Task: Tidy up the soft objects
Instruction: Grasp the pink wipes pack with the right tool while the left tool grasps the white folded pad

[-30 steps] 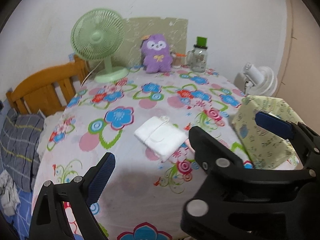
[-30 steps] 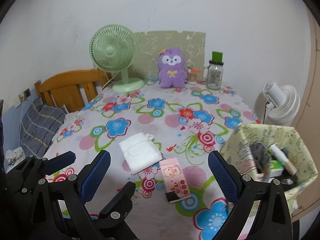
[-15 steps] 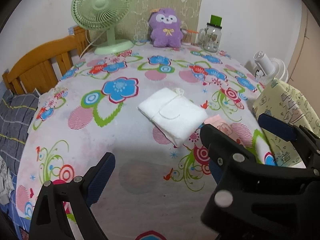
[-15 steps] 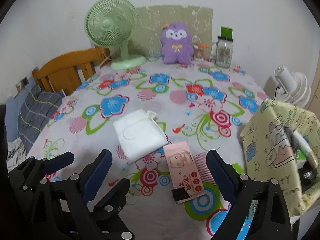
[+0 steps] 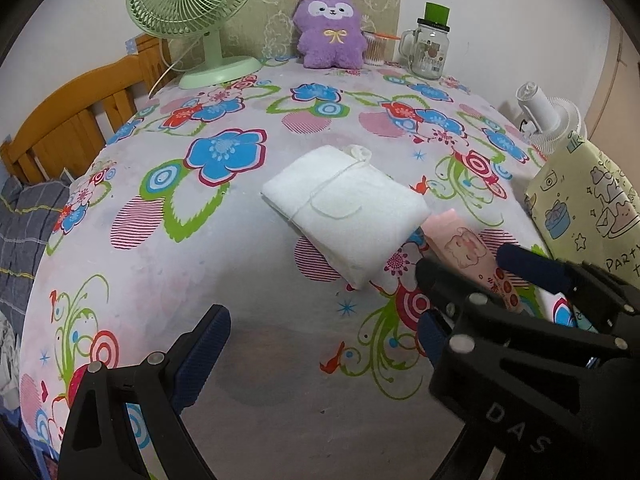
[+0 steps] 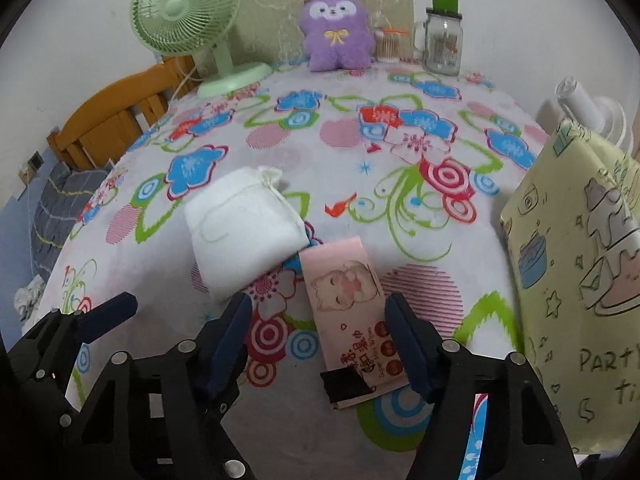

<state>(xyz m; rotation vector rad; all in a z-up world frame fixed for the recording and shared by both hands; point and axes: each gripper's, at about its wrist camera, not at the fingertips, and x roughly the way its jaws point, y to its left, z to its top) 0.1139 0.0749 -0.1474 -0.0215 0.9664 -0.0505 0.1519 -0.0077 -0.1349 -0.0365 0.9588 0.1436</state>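
Note:
A folded white cloth pouch with a drawstring (image 5: 348, 208) (image 6: 244, 224) lies mid-table on the flowered tablecloth (image 5: 240, 280). A pink tissue pack with a cat picture (image 6: 352, 312) (image 5: 472, 256) lies just right of it. A purple plush toy (image 5: 330, 30) (image 6: 336, 36) sits at the far edge. My right gripper (image 6: 320, 340) is open, low over the table, its fingers on either side of the near end of the pink pack. My left gripper (image 5: 324, 340) is open and empty, short of the white pouch.
A green desk fan (image 5: 192, 12) stands at the back left, a glass jar with a green lid (image 5: 432, 46) at the back right. A yellow patterned bin (image 6: 580, 264) stands off the table's right edge. A wooden bed frame (image 5: 76, 120) is at left.
Both grippers have moved forward and down toward the table. The right gripper's fingers now stand on either side of the pink pack. The objects have not moved.

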